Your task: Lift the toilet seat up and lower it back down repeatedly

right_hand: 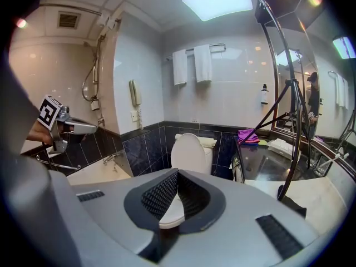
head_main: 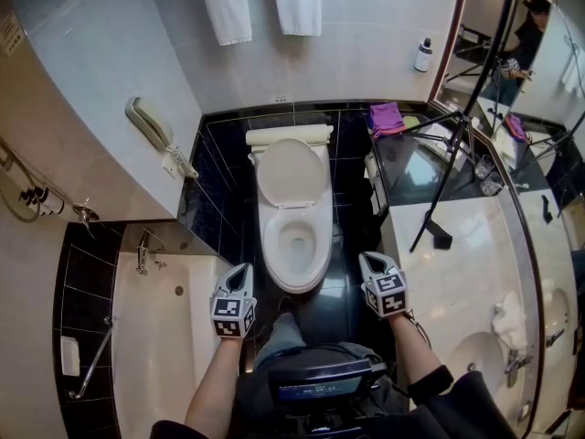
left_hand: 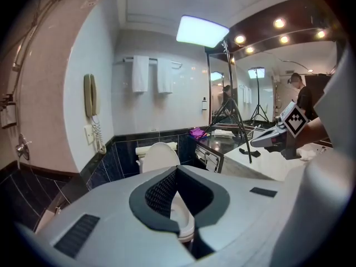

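The white toilet (head_main: 295,210) stands against the black-tiled back wall, its lid (head_main: 288,174) raised against the tank and the bowl (head_main: 297,243) open below it. I cannot tell whether the seat ring is up with the lid. My left gripper (head_main: 244,269) hovers off the bowl's front left, jaws together with nothing between them, and touches nothing. My right gripper (head_main: 366,260) hangs off the front right, also shut and empty. In the left gripper view the left gripper (left_hand: 177,170) points at the lid (left_hand: 158,156). In the right gripper view the right gripper (right_hand: 177,172) frames the lid (right_hand: 189,152).
A bathtub (head_main: 164,337) lies to the left, with a wall phone (head_main: 151,124) above it. To the right are a marble counter (head_main: 475,273) with a sink, a black tripod (head_main: 457,144), and a purple cloth (head_main: 386,117). White towels (head_main: 265,3) hang on the back wall.
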`<state>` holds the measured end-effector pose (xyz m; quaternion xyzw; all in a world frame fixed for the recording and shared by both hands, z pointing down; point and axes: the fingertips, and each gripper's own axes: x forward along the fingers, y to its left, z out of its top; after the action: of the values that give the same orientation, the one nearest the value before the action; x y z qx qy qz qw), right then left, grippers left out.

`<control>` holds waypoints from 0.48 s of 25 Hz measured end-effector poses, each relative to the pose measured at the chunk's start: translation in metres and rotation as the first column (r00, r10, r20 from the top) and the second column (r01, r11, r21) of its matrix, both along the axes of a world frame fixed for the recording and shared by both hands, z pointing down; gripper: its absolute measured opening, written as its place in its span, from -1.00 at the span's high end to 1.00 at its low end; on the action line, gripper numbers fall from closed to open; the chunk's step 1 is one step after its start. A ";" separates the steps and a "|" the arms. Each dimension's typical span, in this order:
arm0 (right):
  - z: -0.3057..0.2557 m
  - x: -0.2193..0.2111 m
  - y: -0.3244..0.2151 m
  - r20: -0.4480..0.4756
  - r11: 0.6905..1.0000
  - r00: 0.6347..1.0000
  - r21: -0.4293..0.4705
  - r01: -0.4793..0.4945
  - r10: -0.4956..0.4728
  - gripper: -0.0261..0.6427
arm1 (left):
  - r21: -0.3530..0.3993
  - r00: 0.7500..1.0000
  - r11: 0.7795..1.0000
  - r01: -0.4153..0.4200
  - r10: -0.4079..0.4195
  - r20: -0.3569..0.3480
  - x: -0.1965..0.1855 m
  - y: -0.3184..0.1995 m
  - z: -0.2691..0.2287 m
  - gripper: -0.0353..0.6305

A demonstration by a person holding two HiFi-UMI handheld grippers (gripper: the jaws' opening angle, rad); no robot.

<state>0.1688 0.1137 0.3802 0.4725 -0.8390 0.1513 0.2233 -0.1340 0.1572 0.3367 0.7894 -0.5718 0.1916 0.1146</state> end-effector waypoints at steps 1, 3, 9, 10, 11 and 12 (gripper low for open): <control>0.002 0.000 0.000 -0.003 1.000 1.000 -0.004 0.002 -0.002 0.87 | -0.001 1.000 1.000 0.003 -0.003 -0.002 0.000 0.000 0.001 0.92; 0.004 -0.001 0.000 -0.008 1.000 1.000 -0.007 0.007 -0.007 0.87 | -0.004 1.000 1.000 0.004 -0.004 -0.002 0.001 -0.001 0.001 0.92; 0.011 -0.005 -0.007 -0.016 1.000 1.000 -0.015 0.002 -0.002 0.86 | 0.013 1.000 1.000 -0.004 0.004 -0.001 0.002 -0.008 0.000 0.92; 0.014 -0.004 -0.009 -0.020 1.000 1.000 -0.016 -0.006 0.006 0.86 | 0.019 1.000 1.000 -0.006 0.006 -0.002 0.003 -0.010 0.000 0.92; 0.017 -0.004 -0.011 -0.025 1.000 1.000 -0.019 -0.012 0.012 0.86 | 0.023 1.000 1.000 -0.010 0.010 -0.003 0.003 -0.012 0.001 0.92; 0.021 -0.005 -0.012 -0.030 1.000 0.999 -0.027 -0.015 0.014 0.85 | 0.024 1.000 1.000 -0.015 0.015 -0.003 0.004 -0.013 0.002 0.92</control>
<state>0.1635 0.1017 0.4013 0.4777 -0.8299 0.1572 0.2414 -0.1303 0.1438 0.3385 0.7953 -0.5680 0.1844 0.1044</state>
